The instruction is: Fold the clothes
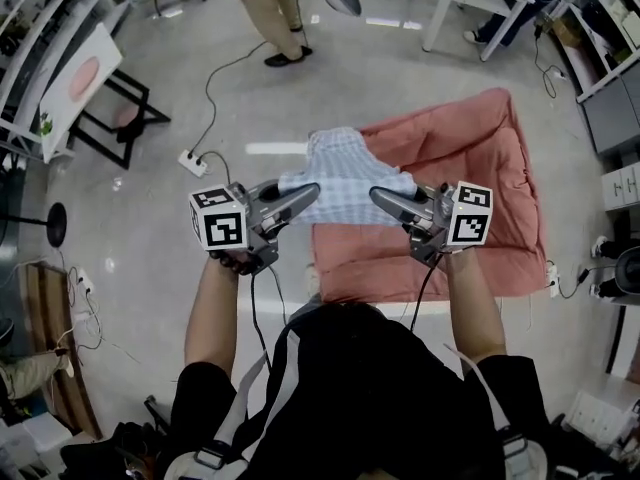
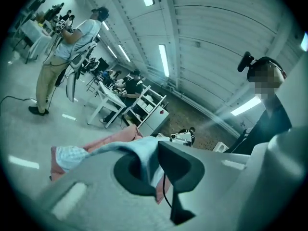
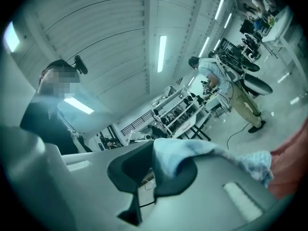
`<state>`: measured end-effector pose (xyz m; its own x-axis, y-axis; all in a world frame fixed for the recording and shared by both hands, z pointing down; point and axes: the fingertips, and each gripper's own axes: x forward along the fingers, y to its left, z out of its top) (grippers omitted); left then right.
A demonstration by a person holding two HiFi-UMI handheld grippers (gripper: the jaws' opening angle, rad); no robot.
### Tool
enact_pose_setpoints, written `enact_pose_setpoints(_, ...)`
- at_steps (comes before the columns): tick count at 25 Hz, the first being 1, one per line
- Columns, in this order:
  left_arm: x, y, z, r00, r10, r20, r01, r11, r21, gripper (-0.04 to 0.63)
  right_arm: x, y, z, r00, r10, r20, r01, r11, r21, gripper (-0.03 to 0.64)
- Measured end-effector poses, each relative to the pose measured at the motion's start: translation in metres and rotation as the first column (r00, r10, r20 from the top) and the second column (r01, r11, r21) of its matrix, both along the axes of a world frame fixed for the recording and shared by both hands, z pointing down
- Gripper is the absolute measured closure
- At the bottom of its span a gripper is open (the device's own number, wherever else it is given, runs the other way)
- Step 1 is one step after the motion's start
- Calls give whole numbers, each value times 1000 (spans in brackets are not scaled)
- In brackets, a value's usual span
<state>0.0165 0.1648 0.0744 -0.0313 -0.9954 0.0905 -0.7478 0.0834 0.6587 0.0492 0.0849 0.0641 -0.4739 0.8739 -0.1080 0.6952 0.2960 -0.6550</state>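
Garment held up off the ground, pinched at two points.
Left gripper and right gripper both clamped tight on its edge; light blue, checked, it hangs between them above pink mat on floor.

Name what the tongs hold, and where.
Both hold the blue checked garment: left tongs and right tongs each pinch one end of its near edge.

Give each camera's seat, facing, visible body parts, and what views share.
Head view: on the head, facing steeply down at the checked garment; forearms and torso show.
Left gripper view: on the left gripper, along its jaws across the room; torso at right.
Right gripper view: on the right gripper, likewise; torso at left.
Shared: the garment.
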Motion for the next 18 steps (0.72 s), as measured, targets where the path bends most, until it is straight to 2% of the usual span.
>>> enact_pose_setpoints(2, -3, -8, -26, 999, 15, 35, -15, 1000, 13, 571, -2, -9, -23, 998, 16, 55, -16, 1000, -2, 604)
enact_pose_setpoints(4, -9, -16, -42, 998, 17, 61, -17, 1000, -7, 571, -7, -16, -39, 995, 27, 93, -28, 1000, 5, 604)
enact_pose_setpoints(8, -19, -29, -44, 995, 36, 97, -31, 998, -54, 571, -14, -25, -50, 992, 51, 114, -53, 999, 11, 604)
enact_pose_setpoints(13, -20, -40, -20, 995, 85, 44, -81, 993, -81, 571, -22, -35, -34, 993, 90, 74, -92, 995, 32, 604)
enact_pose_setpoints(18, -31, -49, -9, 994, 105, 10, -104, 993, -58, 571, -24, -43, -22, 992, 110, 65, -113, 993, 35, 604)
